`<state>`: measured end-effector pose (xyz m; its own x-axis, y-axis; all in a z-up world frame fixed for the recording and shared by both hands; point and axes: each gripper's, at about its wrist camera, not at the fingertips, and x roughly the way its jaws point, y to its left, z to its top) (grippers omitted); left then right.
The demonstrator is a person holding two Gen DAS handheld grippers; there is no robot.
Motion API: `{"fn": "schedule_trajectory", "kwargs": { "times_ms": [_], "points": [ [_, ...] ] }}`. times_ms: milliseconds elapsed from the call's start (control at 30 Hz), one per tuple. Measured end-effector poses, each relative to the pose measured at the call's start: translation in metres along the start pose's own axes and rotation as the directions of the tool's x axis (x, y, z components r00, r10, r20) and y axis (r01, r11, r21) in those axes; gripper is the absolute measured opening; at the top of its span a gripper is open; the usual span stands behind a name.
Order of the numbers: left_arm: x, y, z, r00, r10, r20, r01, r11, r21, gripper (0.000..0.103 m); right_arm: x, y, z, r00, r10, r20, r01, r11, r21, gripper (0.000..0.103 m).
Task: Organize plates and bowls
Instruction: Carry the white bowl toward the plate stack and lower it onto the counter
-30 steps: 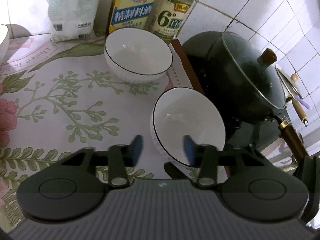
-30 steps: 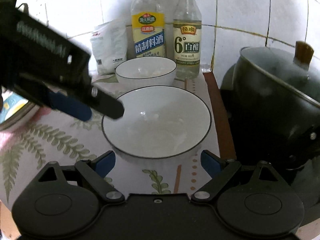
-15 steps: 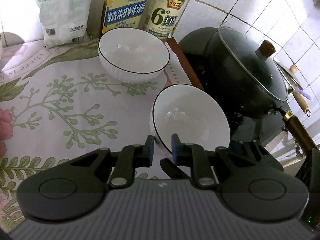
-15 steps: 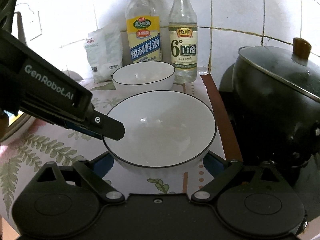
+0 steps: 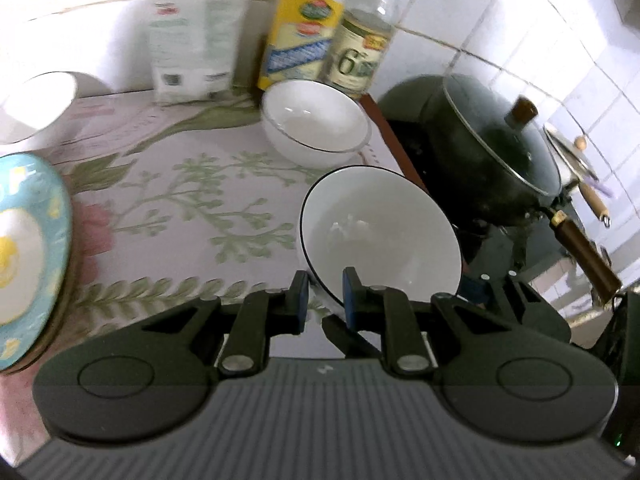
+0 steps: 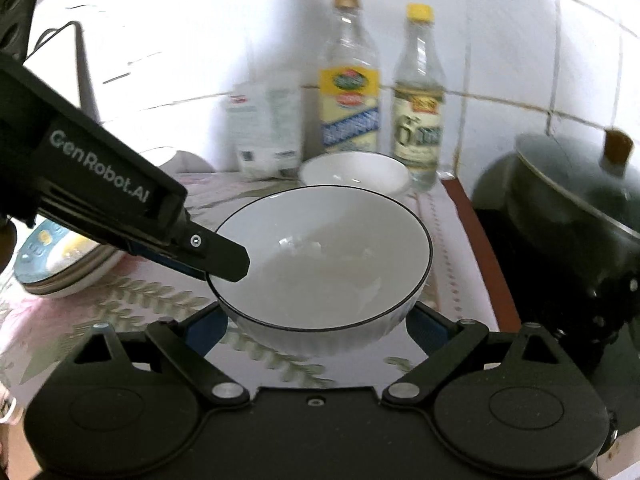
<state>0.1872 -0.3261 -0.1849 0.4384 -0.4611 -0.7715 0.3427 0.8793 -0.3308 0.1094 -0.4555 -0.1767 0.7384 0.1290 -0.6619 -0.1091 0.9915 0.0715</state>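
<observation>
Your white, black-rimmed bowl (image 6: pixel 324 264) hangs tilted above the floral bench (image 5: pixel 180 208), empty. A second white bowl (image 5: pixel 316 124) sits upright behind it. A blue plate (image 5: pixel 28 248) lies at left, seemingly atop a stack, though blurred.

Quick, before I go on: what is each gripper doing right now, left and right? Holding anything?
Left gripper: shut on the rim of the near bowl.
Right gripper: fingers spread wide around the same bowl's sides; whether the pads press on it cannot be told.
</observation>
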Motion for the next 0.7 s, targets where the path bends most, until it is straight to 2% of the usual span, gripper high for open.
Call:
{"fn": "schedule_trajectory", "kwargs": {
  "times_ms": [267, 467, 700],
  "points": [
    [-0.033, 0.032, -0.004, 0.996, 0.066, 0.056, -0.065, 0.998, -0.02, 0.016, 0.007, 0.039, 0.011, 0.998, 0.065, 0.027, -0.063, 0.997, -0.051, 0.098],
    [-0.034, 0.061, -0.009, 0.994, 0.103, 0.036, -0.101, 0.993, -0.064, 0.016, 0.023, 0.067, 0.01, 0.996, 0.087, 0.004, -0.087, 0.991, -0.098, 0.098],
    [-0.02, 0.084, -0.012, 0.996, 0.09, -0.001, -0.09, 0.991, -0.097, 0.016, 0.043, 0.074, 0.009, 0.993, 0.101, -0.057, -0.107, 0.989, -0.101, 0.098]
  ]
}}
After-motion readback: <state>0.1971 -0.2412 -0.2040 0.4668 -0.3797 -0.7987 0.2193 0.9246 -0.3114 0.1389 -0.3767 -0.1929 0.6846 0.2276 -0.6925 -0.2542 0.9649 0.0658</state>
